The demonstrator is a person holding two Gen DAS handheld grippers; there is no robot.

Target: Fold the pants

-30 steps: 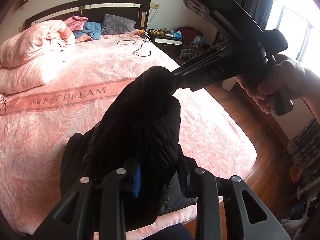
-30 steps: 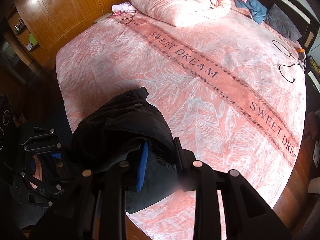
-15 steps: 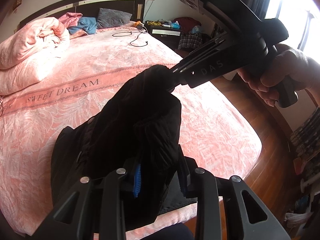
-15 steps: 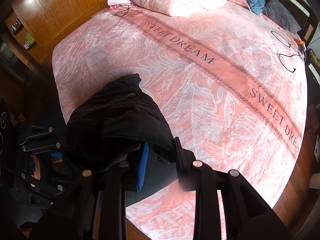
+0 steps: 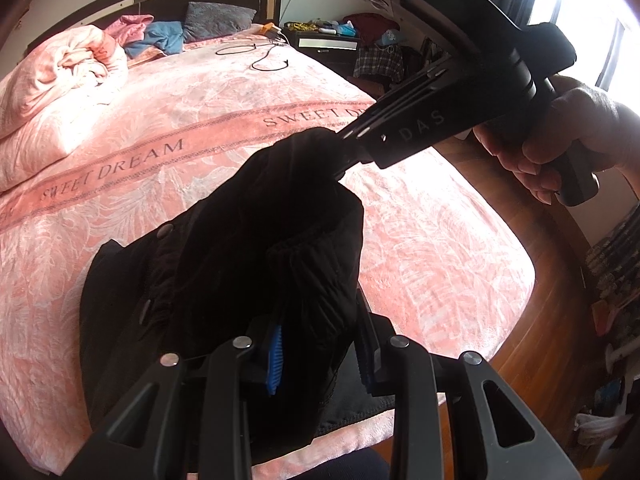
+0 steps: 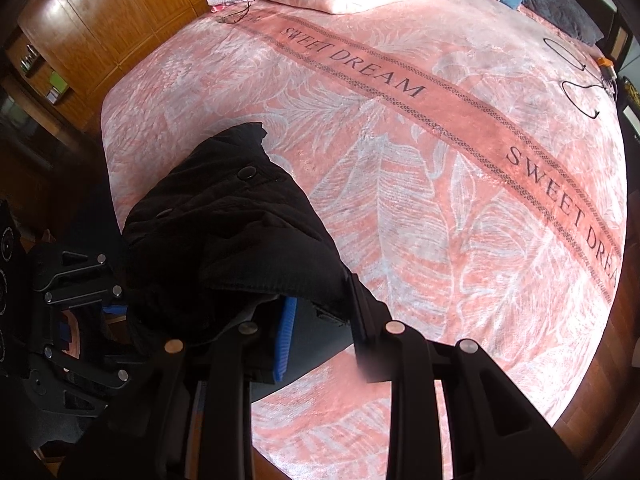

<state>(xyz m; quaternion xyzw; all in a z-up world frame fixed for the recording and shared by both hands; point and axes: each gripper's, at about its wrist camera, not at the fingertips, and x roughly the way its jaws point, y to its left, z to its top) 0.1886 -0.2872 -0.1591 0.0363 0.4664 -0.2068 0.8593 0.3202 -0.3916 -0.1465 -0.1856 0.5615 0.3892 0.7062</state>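
Black pants (image 5: 240, 260) hang bunched between both grippers above the near corner of a pink bed (image 5: 160, 128), their lower part lying on the blanket. My left gripper (image 5: 320, 344) is shut on a thick fold of the fabric, blue pads pressing both sides. A hand holds my right gripper (image 5: 340, 156), whose tips pinch the upper end of the pants. In the right wrist view my right gripper (image 6: 324, 320) is shut on the pants (image 6: 224, 220), and the left gripper (image 6: 80, 312) shows at the left edge, partly hidden by cloth.
The blanket (image 6: 440, 200) reads SWEET DREAM. A rolled pink duvet (image 5: 60, 80), pillows (image 5: 216, 20) and a black cable (image 5: 264, 56) lie near the headboard. A cluttered nightstand (image 5: 328, 44) and wood floor (image 5: 560, 300) are to the right; a wooden wardrobe (image 6: 80, 32) stands beyond the bed.
Both grippers have sunk toward the bed with the pants still held; the blanket looks closer and more of the pants rests on it.
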